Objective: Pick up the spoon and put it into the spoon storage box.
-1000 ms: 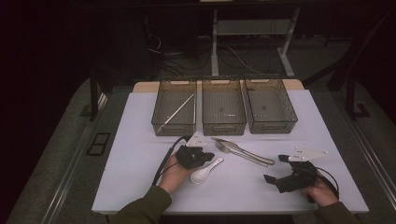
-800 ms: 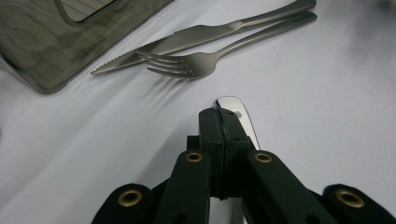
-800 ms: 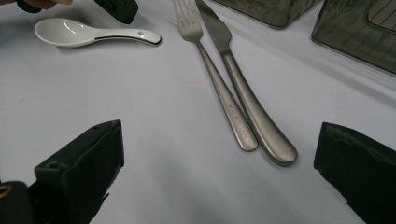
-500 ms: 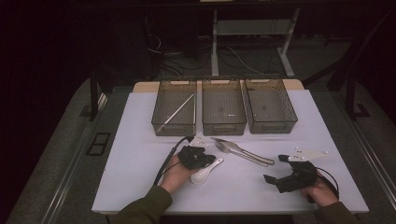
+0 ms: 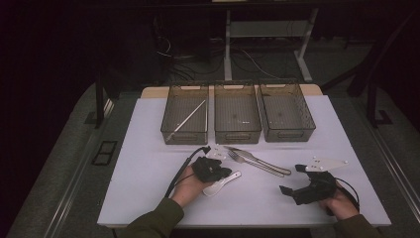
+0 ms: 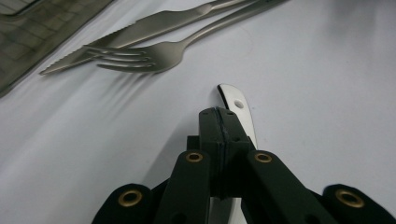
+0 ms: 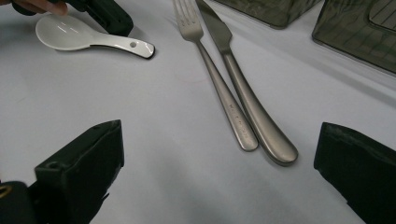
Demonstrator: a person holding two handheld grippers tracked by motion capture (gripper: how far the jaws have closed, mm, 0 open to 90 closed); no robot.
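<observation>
Spoon (image 5: 221, 184): white glazed ceramic, holed handle, clamped by left gripper (image 6: 219, 116) jaws | fork (image 7: 212, 70), knife (image 7: 243, 93): brushed steel | right gripper (image 7: 219, 186): jaws spread wide, nothing held | tabletop (image 5: 148, 148): matte white

faint engraved mark on the fork (image 7: 219, 88) handle, too small to read

Fork (image 5: 250, 161), knife (image 5: 262, 159) beside; 3 bins (image 5: 237, 135).

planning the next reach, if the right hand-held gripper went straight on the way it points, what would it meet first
Most likely the handle ends of the fork and knife, lying side by side ahead of the open right hand-held gripper; depth is hard to judge.
</observation>
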